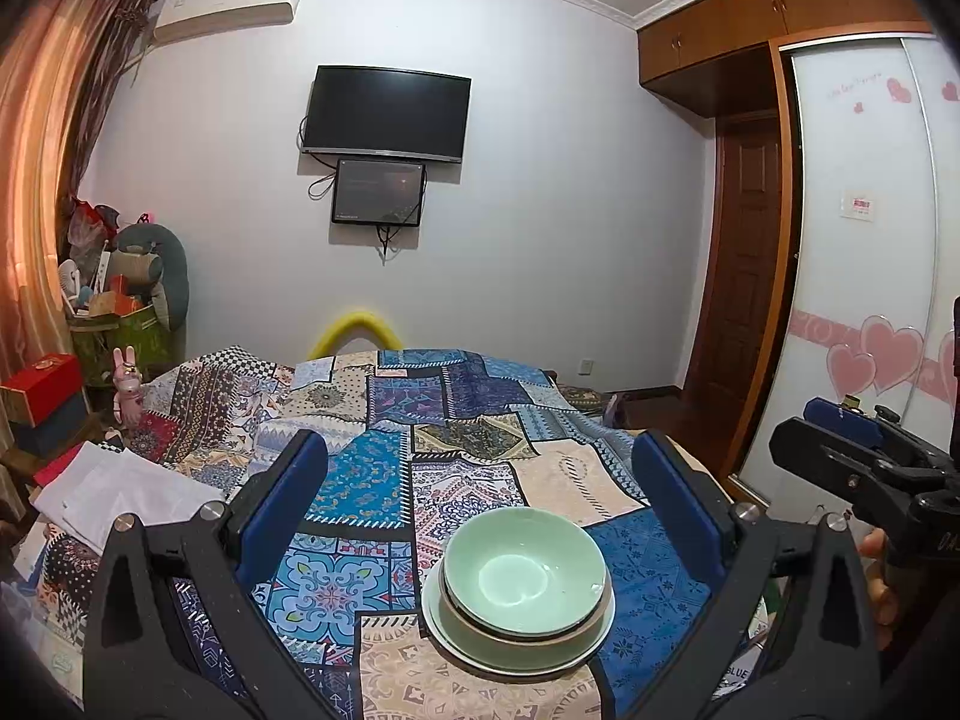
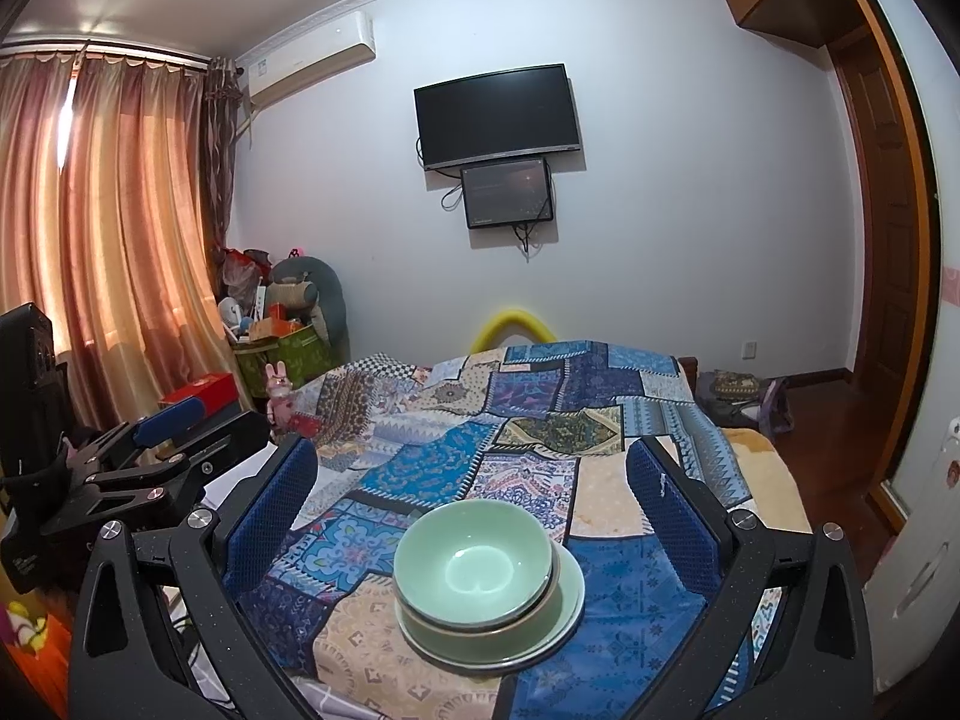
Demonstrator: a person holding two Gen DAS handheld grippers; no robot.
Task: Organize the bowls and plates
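Bedroom, patchwork-quilted bed (image 1: 384, 480): pale green glazed ceramic bowls nested on a matching plate (image 2: 570, 612) are sitting at 6 o'clock. Both grippers (image 1: 480, 498) (image 2: 471, 498) are hovering, jaws released. Likely slippery and fragile; grasp rims.

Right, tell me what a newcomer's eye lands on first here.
First, the stack of pale green bowls nested on a green plate, sitting on the patchwork cloth in front of both open claws. Then the dark television mounted on the white far wall.

Both wrist views look forward over the quilt (image 1: 384, 480), sharing the bowl stack (image 2: 480, 576).
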